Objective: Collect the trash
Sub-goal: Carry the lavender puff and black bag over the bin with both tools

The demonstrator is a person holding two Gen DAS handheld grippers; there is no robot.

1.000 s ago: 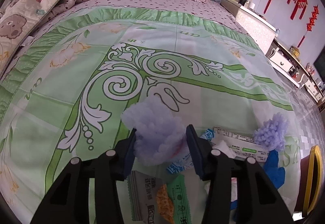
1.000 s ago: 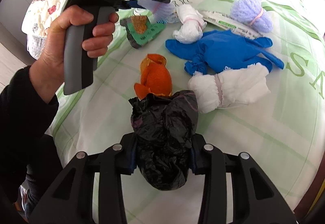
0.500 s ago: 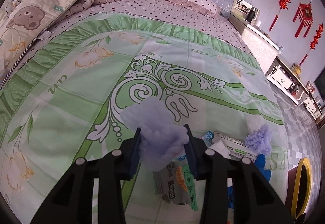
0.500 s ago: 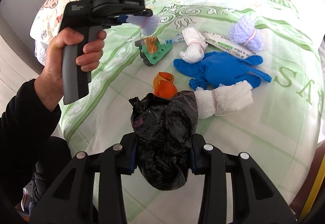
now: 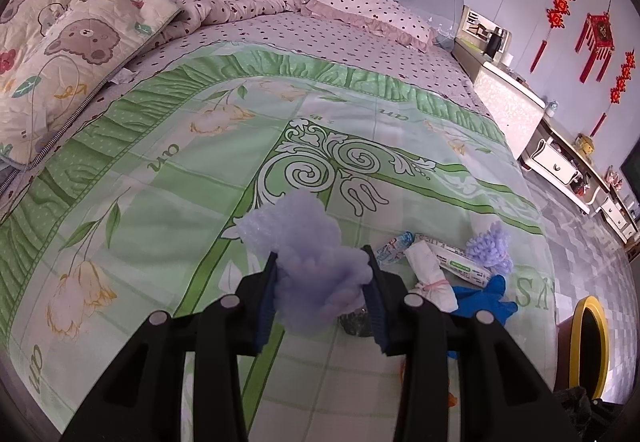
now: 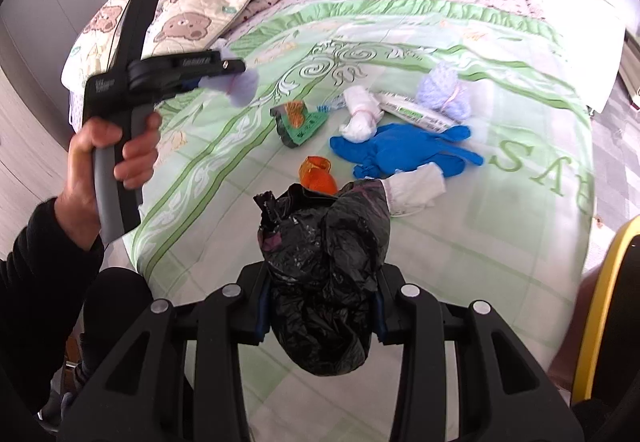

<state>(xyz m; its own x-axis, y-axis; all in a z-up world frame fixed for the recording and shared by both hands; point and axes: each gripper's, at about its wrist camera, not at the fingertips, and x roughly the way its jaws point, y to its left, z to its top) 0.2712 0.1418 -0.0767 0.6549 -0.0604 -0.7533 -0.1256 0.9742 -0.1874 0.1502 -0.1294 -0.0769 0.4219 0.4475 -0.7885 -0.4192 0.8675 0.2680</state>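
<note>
My left gripper [image 5: 323, 284] is shut on a fluffy lilac wad [image 5: 308, 254] and holds it above the green bedspread; from the right wrist view the same wad [image 6: 236, 86] sticks out of that gripper at upper left. A crumpled black plastic bag [image 6: 325, 266] fills my right gripper [image 6: 320, 302], which is shut on it above the bed's near edge. Loose trash lies on the spread: an orange scrap [image 6: 318, 177], a green snack wrapper [image 6: 298, 121], a blue glove [image 6: 404, 151], two white wads [image 6: 362, 113] [image 6: 416, 187], a second lilac wad [image 6: 444, 91] and a long printed packet [image 6: 408, 113].
A yellow-rimmed bin [image 5: 588, 346] stands off the bed's right corner, its rim [image 6: 600, 306] also at the right wrist view's right edge. A bear-print quilt [image 5: 60, 53] and dotted pillows [image 5: 372, 13] lie at the head. A person's hand [image 6: 108, 169] holds the left gripper's handle.
Both grippers have risen away from the bedspread with their loads. The left jaws closed tighter on the lilac wad and lifted it off the wrappers. The trash on the bed looks smaller and farther.
</note>
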